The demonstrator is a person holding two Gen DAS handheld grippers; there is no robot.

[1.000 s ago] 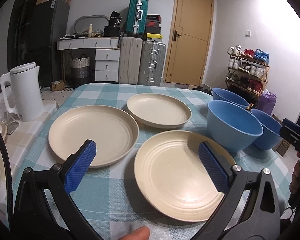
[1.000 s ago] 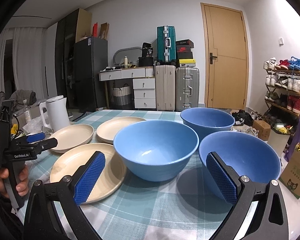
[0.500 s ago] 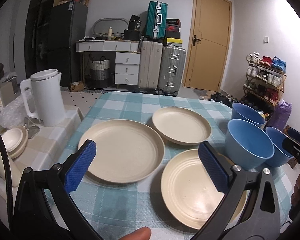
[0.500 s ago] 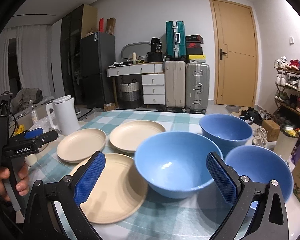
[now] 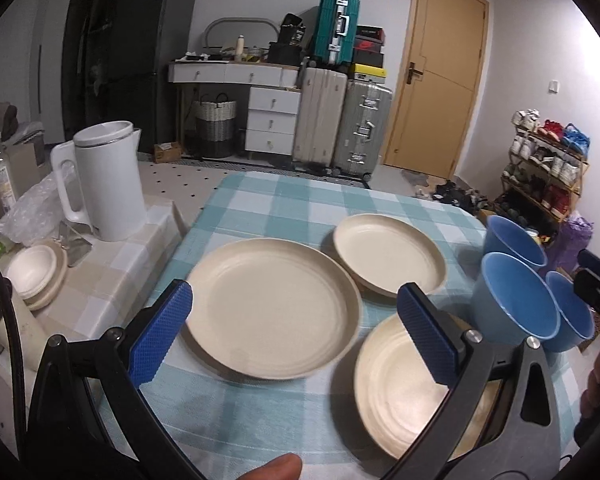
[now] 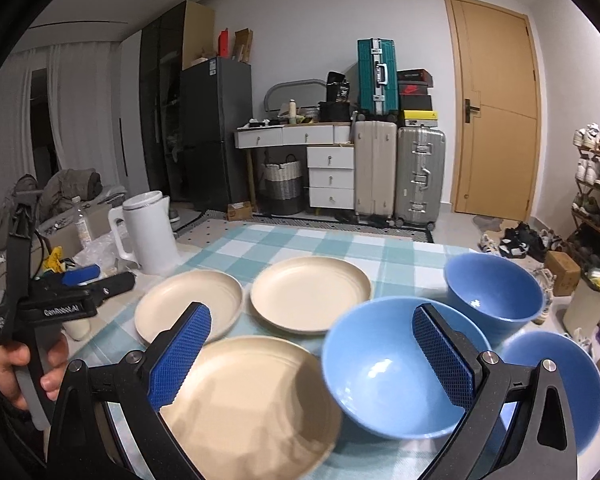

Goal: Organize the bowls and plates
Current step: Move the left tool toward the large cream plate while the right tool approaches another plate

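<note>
- Both views had drawn back since a second ago, the plates and bowls sitting farther off.
- Checked tabletop (image 5: 284, 200) carried three cream plates (image 5: 272, 306) on the left and three blue bowls (image 6: 396, 368) on the right.
- Only the left view showed small white dishes (image 5: 34, 276) beside the kettle (image 5: 108, 180).
- Left hand-held gripper (image 5: 296, 334) and right hand-held gripper (image 6: 310, 360) both gaped empty.

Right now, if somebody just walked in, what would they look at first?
Probably the three blue bowls bunched on the right side of the checked table, bright against the three cream plates spread flat on the left. Then the blue-padded left gripper and right gripper, both open and holding nothing above the dishes. A white kettle stands just off the table's left edge.
</note>
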